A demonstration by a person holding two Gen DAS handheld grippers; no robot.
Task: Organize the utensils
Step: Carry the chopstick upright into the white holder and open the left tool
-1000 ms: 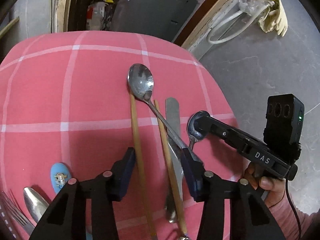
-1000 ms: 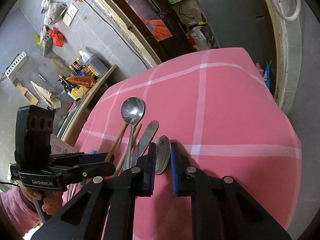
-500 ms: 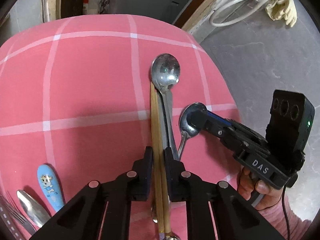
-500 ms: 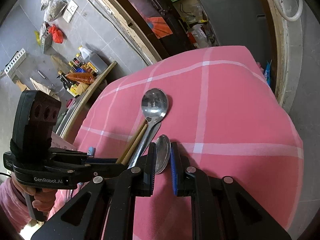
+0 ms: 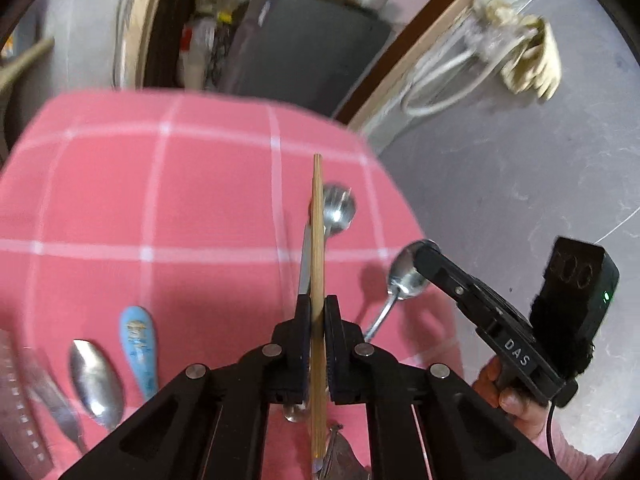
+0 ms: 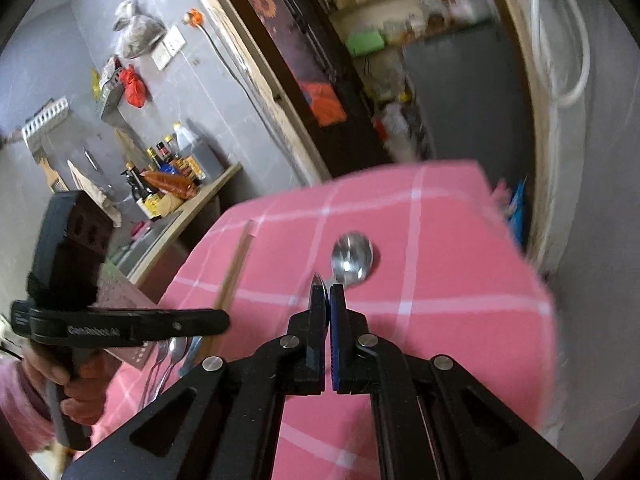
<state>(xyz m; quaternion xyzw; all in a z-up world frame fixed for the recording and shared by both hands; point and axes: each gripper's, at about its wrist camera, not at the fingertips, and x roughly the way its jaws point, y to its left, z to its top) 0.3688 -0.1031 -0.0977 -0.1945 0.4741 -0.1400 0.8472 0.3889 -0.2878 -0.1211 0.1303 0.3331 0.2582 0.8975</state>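
Both hands are mid-pickup, each with a piece of cutlery clear of the pink checked tablecloth (image 5: 120, 208). The left gripper (image 5: 317, 316) has its jaws pressed together on the wooden chopsticks (image 5: 317, 232), which stick out straight ahead of it, tips toward the cloth's far edge. The right gripper (image 5: 420, 256) is clamped on the bowl of a small steel spoon (image 5: 402, 280), whose handle hangs down toward the near right corner; in its own camera only the thin edge of that bowl shows between the closed pads. On the cloth, near the right edge, a larger spoon (image 5: 340, 210) lies beside a table knife (image 5: 305, 268) that sits partly under the chopsticks. At the near left corner rest another steel spoon (image 5: 96, 380), a blue ceramic spoon (image 5: 138, 348) and what looks like a perforated holder (image 5: 16, 400), blurred at the frame's rim. I judge the sorting step to be underway, with nothing yet delivered. Next, each hand should carry its load toward that near left corner, keeping the chopsticks level so they don't slide apart, and lower the spoon handle-first before letting go.
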